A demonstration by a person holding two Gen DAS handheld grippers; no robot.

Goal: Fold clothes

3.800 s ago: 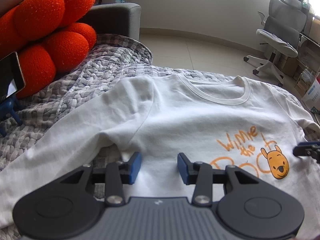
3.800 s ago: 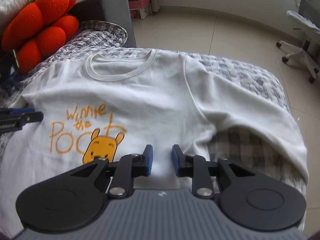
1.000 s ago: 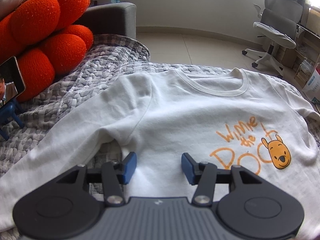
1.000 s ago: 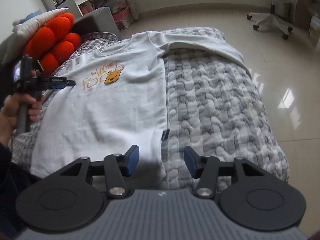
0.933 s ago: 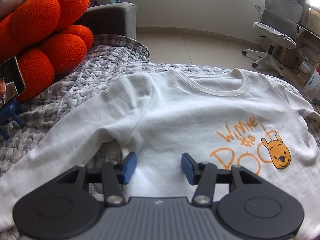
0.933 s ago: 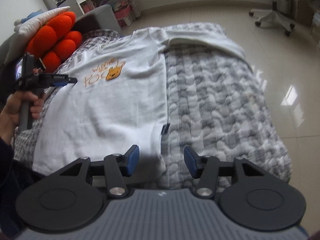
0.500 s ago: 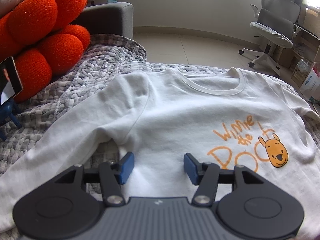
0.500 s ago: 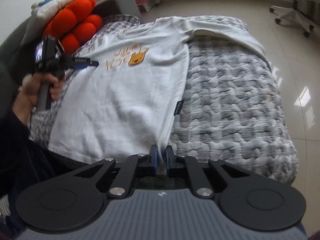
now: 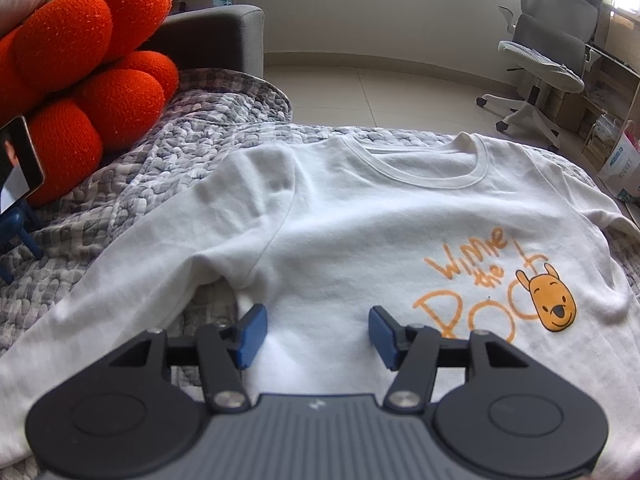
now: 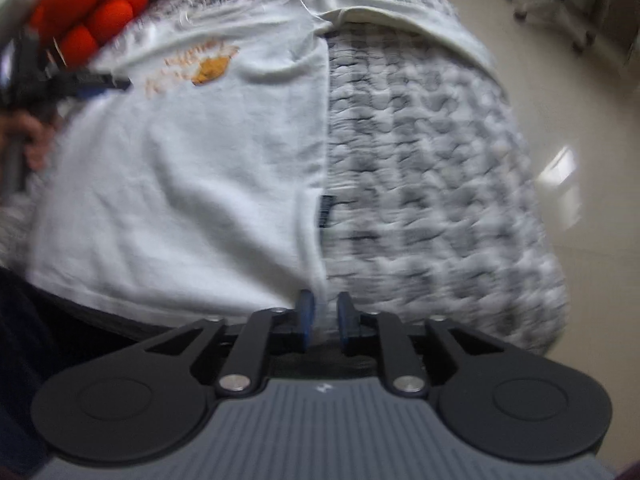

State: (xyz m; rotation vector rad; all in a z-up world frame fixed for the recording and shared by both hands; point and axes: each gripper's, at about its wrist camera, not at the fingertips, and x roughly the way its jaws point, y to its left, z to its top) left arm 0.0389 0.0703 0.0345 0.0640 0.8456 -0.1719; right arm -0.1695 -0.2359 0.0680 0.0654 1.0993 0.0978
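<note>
A white long-sleeved shirt [image 9: 340, 240] with an orange bear print [image 9: 552, 306] lies flat, front up, on the grey quilt [image 9: 160, 168]. My left gripper [image 9: 316, 334] is open just above the shirt's body beside the armpit, nothing between its pads. In the blurred right wrist view the same shirt [image 10: 192, 168] reaches from the collar to the hem. My right gripper [image 10: 325, 314] is at the hem's right corner with its jaws opening; a narrow strip of the hem's cloth lies between the pads. The left gripper [image 10: 92, 80] shows there too, held by a hand [image 10: 32, 140].
Orange round cushions [image 9: 80, 72] and a phone on a blue stand [image 9: 18, 168] sit left of the shirt. A grey sofa arm [image 9: 224, 36] is behind them. An office chair [image 9: 552, 56] stands on the tiled floor [image 10: 580, 92] past the quilt's edge.
The right gripper closed on the hem's right corner, then parted a little, dipped and rolled, blurring its view. The left gripper stayed in place and open.
</note>
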